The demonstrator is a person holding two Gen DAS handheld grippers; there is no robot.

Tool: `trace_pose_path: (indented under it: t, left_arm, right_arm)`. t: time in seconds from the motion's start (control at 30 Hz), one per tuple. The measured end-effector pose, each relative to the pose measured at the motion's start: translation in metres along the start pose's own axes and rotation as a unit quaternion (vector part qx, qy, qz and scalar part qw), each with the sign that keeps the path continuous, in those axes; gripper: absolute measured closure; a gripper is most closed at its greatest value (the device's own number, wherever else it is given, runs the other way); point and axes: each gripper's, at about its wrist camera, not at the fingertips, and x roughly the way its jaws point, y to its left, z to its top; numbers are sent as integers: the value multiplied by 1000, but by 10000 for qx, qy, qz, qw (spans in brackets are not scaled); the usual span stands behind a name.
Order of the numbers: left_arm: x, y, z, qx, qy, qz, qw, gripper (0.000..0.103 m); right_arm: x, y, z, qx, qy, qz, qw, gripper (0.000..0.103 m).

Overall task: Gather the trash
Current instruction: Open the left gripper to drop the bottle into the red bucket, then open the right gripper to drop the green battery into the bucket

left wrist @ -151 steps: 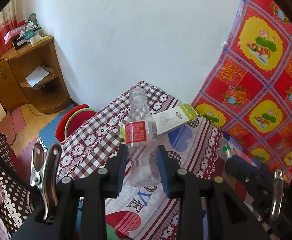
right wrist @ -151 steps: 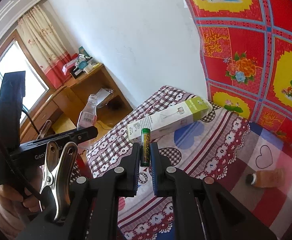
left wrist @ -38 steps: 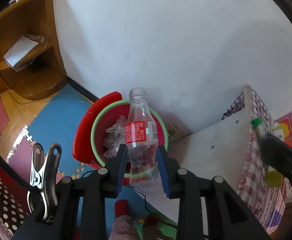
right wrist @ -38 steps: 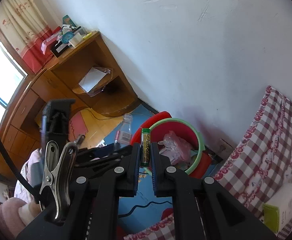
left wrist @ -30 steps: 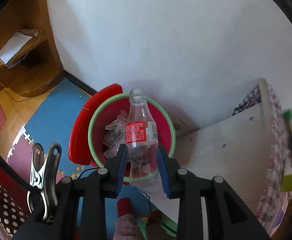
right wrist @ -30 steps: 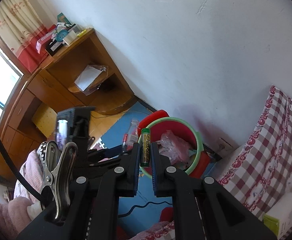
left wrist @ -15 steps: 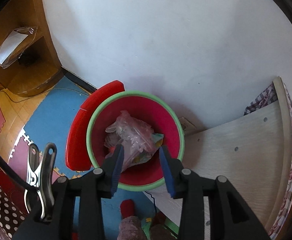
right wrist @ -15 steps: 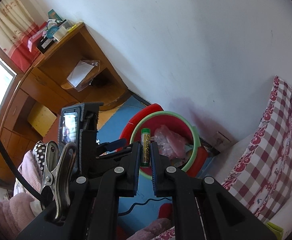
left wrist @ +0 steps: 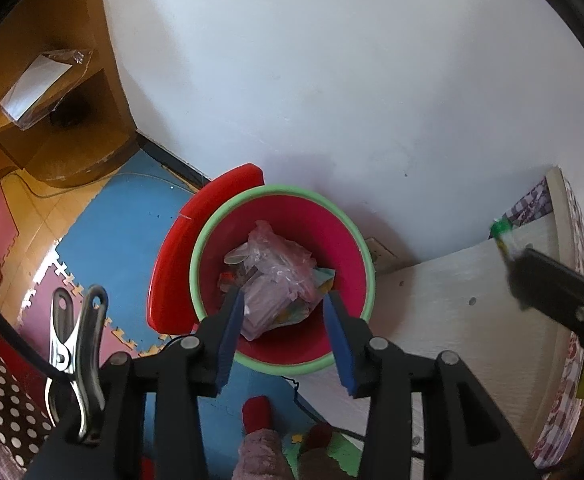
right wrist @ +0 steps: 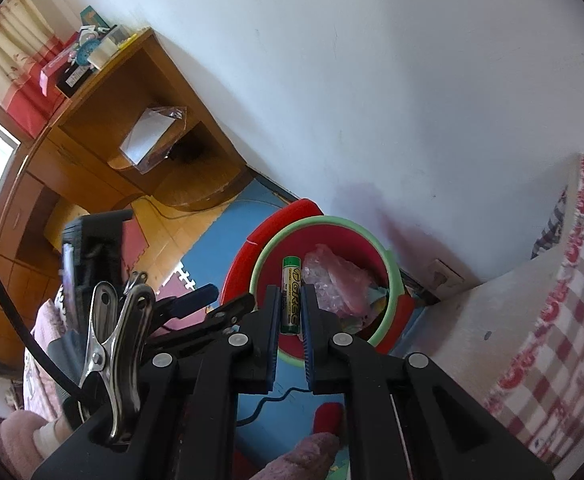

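A red bin with a green rim (left wrist: 276, 190) stands on the floor by the wall, with crumpled clear plastic (left wrist: 280, 260) inside. My left gripper (left wrist: 284, 316) hangs over the bin; its jaws are opening and nothing is between them. I cannot pick the clear bottle out from the plastic in the bin. My right gripper (right wrist: 290, 300) is shut on a green battery (right wrist: 291, 276), held upright above the bin's (right wrist: 323, 220) near-left rim. In the left wrist view the right gripper (left wrist: 547, 292) comes in from the right with the battery's tip (left wrist: 501, 230) showing.
A red lid (left wrist: 172, 264) leans behind the bin. A wooden desk with shelves (right wrist: 140, 128) stands to the left. The table with a checked cloth (right wrist: 563, 300) is at the right. A black cable (right wrist: 268, 400) lies on the foam floor mats, near a person's pink slippers (left wrist: 260, 452).
The bottle has left the left gripper, whose jaws have spread over the bin. The right gripper has sunk toward the bin with the battery still in it.
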Motion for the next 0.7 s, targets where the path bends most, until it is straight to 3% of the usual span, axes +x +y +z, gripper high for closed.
trace_pose_path:
  t: [0.3,0.43,0.7]
  left_arm:
    - [0,6,-3,-47,29,50,10000,60]
    - [-1,10,-3,-99,15,58,9999,60]
    - [-11,12,-3,-139,-52,28,9999,60]
  right_arm:
    - [18,-2,6,128,108,-24,9999,92]
    - [18,-1,8,172,75,6,9998,77]
    - [5,2,7,223,-63,-21,9997,77]
